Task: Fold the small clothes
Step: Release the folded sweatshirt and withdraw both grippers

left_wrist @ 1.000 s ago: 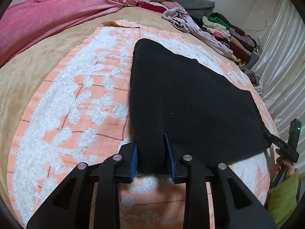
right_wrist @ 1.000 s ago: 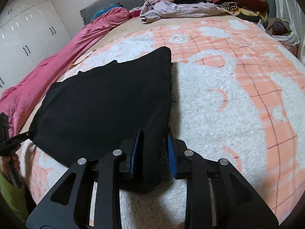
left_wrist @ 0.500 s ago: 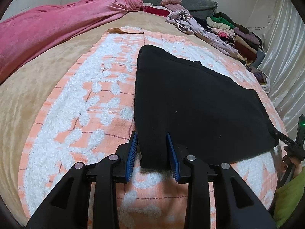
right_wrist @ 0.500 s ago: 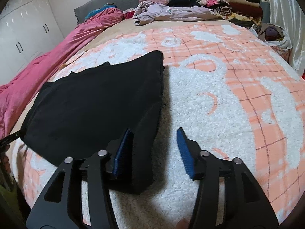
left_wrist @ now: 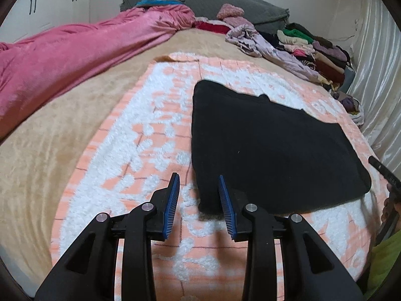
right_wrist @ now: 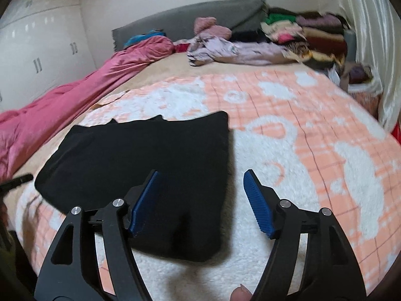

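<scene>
A black garment (left_wrist: 270, 145) lies flat and folded on the orange-and-white blanket (left_wrist: 155, 135); it also shows in the right wrist view (right_wrist: 150, 160). My left gripper (left_wrist: 199, 190) is open and empty, raised just above the garment's near left corner. My right gripper (right_wrist: 200, 188) is open wide and empty, above the garment's near right corner; its left finger overlaps the cloth in view. The other gripper's tip shows at the right edge of the left wrist view (left_wrist: 383, 170).
A pink quilt (left_wrist: 75, 50) runs along the left side of the bed. A lilac garment (right_wrist: 238, 50) and a stack of folded clothes (right_wrist: 313, 35) lie at the back right. A white curtain (left_wrist: 376, 75) hangs on the right. White wardrobe doors (right_wrist: 37, 50) stand at left.
Both grippers let go of the black garment's near corners, opened, and lifted back. The garment now lies free on the blanket.
</scene>
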Motion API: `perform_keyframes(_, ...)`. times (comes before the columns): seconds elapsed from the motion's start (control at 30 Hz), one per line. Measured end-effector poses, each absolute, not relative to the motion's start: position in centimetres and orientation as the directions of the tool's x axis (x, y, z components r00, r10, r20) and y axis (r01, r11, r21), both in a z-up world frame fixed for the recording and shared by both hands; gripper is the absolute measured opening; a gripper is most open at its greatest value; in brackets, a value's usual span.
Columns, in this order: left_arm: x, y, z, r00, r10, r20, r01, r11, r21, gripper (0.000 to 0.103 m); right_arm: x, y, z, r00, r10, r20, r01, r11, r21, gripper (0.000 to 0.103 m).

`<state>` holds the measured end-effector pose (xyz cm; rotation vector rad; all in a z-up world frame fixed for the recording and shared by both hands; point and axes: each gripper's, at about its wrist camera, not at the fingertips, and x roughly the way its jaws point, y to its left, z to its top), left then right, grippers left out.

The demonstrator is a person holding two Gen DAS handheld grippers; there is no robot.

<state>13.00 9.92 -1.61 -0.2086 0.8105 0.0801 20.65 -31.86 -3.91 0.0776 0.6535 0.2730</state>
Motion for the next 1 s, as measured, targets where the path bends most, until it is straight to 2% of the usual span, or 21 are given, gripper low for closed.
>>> perform_keyframes(0.27,15.4,6.7,-0.8,0.705,-0.048,-0.707,-0.071,0.988,-0.138,0.034,20.4,-28.0,-5.0,0.713,0.324,-0.622,-0.325,0.939,0.117,0.062)
perform_keyframes(0.5,17.5,5.1,-4.4,0.643,-0.021,-0.766,-0.06,0.995,-0.078,0.038,21.4,-27.1,-7.4,0.643,0.303,-0.703,-0.334,0.937,0.098,0.063)
perform_keyframes(0.67,17.4,5.7,-5.0,0.647,-0.036,-0.762,-0.053,0.994,-0.091,0.04,21.4,-27.0,-7.6,0.646,0.301,-0.701,-0.336,0.937,0.093,0.065)
perform_keyframes(0.77,17.2,5.7,-4.6,0.651,-0.042,-0.758,-0.051,0.994,-0.099,0.04,21.2,-26.8,-7.4,0.657,0.298,-0.692,-0.335,0.938,0.086,0.07)
perform_keyframes(0.8,17.3,5.7,-4.4,0.653,-0.041,-0.756,-0.051,0.994,-0.098,0.043,21.0,-26.7,-7.2,0.661,0.297,-0.689,-0.334,0.939,0.084,0.074)
perform_keyframes(0.83,17.2,5.7,-4.1,0.658,-0.038,-0.752,-0.049,0.994,-0.093,0.049,20.8,-26.6,-6.9,0.672,0.296,-0.679,-0.335,0.939,0.078,0.075)
perform_keyframes(0.9,16.9,5.5,-3.6,0.671,-0.023,-0.741,-0.05,0.996,-0.077,0.054,20.4,-26.4,-6.3,0.688,0.29,-0.666,-0.331,0.941,0.067,0.078)
perform_keyframes(1.0,16.8,5.6,-3.1,0.678,-0.018,-0.734,-0.051,0.996,-0.071,0.059,19.9,-25.8,-5.6,0.707,0.292,-0.644,-0.331,0.942,0.064,0.084)
